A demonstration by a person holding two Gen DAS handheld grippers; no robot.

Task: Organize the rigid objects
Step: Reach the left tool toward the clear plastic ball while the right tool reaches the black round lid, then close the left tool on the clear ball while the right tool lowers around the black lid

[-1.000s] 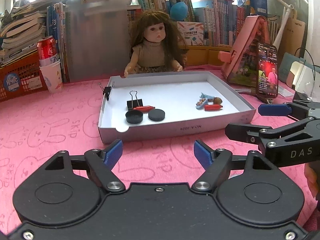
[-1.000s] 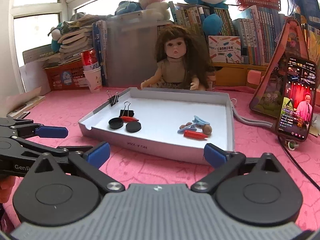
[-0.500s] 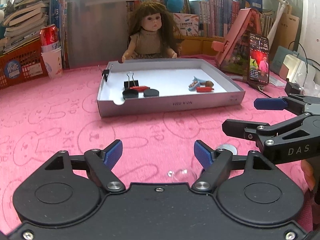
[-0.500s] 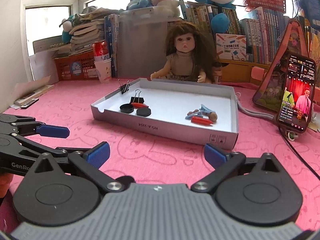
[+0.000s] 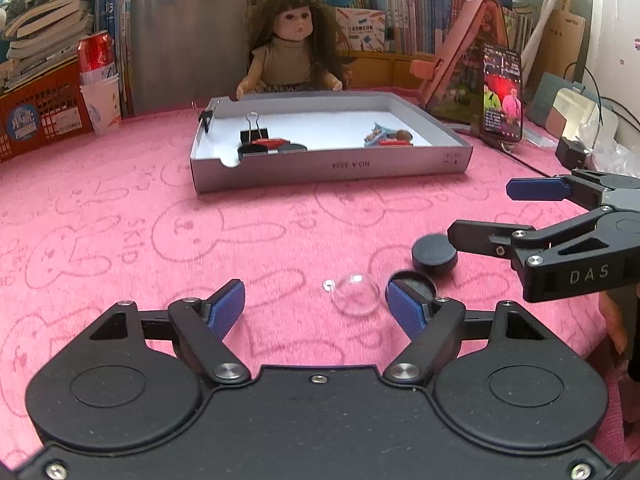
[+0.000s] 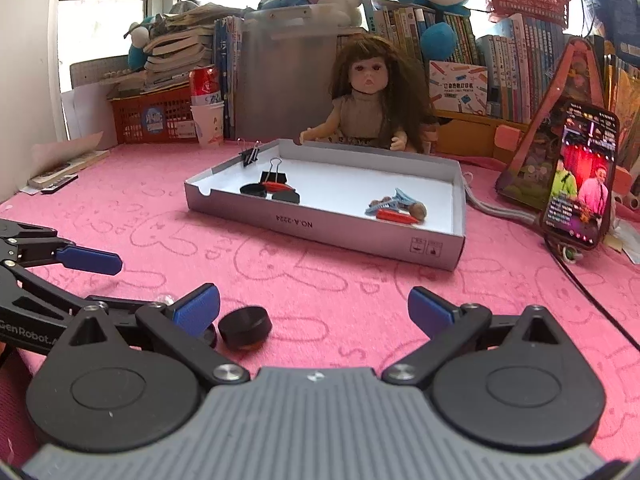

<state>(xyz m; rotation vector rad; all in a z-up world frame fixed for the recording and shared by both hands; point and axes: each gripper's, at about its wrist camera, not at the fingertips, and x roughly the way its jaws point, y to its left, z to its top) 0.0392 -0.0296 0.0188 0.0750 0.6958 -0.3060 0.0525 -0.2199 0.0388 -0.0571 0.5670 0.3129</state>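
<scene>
Reaching, left wrist view: the left gripper (image 5: pixel 316 304) stood open and empty, low over the pink table (image 5: pixel 120 240).
Target, left wrist view: the clear dome (image 5: pixel 355 294) lay between its blue pads (image 5: pixel 226 308), nearer to the right one, not touched.
Neighbours, left wrist view: an open black lid (image 5: pixel 414 283) sat just behind the right pad, and a black cap (image 5: pixel 434 254) lay near it, under the right gripper (image 5: pixel 480 216), which was also open with nothing between its fingers.
Advice, left wrist view: I judged that the gripper should be centred on the dome first and closed slowly, because smooth round plastic probably slips, and the lid could be pushed.
Goal, left wrist view: the grey box (image 5: pixel 332 168) waited farther back, well apart, with clips and small things inside.
Gripper, right wrist view: the right gripper (image 6: pixel 314 306) was open and empty.
Cap, right wrist view: the black cap (image 6: pixel 245 327), a short matte cylinder, lay just beside its left pad (image 6: pixel 198 310).
Surface, right wrist view: the table cover looked like soft towel cloth with rabbit outlines, and the box (image 6: pixel 320 224) like stiff cardboard with a white floor.
Dome, right wrist view: mostly hidden behind the fingers.
</scene>
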